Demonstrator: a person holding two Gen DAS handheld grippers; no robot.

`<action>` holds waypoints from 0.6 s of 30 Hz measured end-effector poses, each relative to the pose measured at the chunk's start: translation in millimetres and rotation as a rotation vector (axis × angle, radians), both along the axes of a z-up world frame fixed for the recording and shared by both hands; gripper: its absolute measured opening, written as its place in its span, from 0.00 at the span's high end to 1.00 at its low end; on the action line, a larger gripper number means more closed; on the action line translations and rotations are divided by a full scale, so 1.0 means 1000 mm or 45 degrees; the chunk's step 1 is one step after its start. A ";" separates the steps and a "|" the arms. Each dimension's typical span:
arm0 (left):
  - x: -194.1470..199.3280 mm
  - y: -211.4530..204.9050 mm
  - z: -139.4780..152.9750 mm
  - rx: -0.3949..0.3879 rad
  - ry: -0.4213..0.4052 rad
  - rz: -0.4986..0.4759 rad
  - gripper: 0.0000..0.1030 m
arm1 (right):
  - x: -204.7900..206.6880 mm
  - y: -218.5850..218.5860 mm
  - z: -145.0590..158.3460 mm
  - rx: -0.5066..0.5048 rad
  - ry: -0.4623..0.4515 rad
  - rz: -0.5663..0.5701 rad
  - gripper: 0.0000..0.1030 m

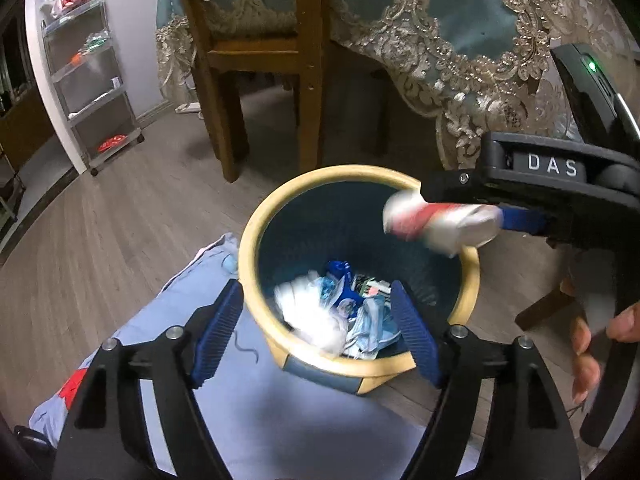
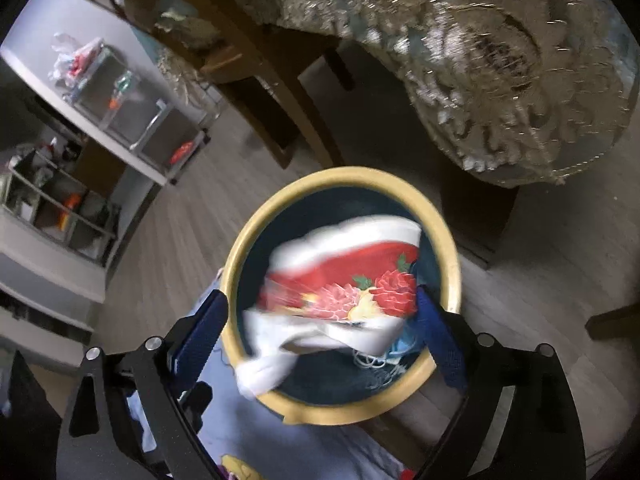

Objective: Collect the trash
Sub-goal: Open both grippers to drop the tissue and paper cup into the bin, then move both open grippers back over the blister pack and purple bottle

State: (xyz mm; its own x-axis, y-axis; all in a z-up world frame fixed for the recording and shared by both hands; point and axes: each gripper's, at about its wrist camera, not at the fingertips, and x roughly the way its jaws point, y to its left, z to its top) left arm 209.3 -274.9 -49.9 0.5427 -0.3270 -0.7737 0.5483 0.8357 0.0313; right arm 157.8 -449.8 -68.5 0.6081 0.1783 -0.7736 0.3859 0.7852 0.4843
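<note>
Dropping rubbish into the bin (image 1: pixel 256 240) is the step I judge to be in hand; my left claw (image 1: pixel 316 332) stands wide over its near rim with nothing between the pads, and a white crumple (image 1: pixel 308 312) lies blurred just below it among the scraps at the bottom; further right, my right claw (image 2: pixel 324 320) is spread wide too, the red and white flowered wrapper (image 2: pixel 340 288) touching only its right pad (image 2: pixel 440 336) above the mouth. Next I would let that wrapper fall clear, then draw both claws back to look for more.

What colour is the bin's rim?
Yellow rim on a dark blue bin; clearest in the right wrist view.
</note>
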 end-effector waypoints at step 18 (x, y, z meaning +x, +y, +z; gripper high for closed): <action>-0.063 0.124 0.055 -0.010 -0.055 0.226 0.23 | -0.002 0.073 0.050 -0.259 -0.087 0.248 0.07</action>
State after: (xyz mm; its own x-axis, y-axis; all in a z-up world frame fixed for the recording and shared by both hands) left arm 145.8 -150.7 4.9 0.6250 -0.2295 -0.7462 0.3905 0.9195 0.0443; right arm 155.7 -377.0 -18.4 0.6294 0.1420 -0.7640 0.1901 0.9252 0.3285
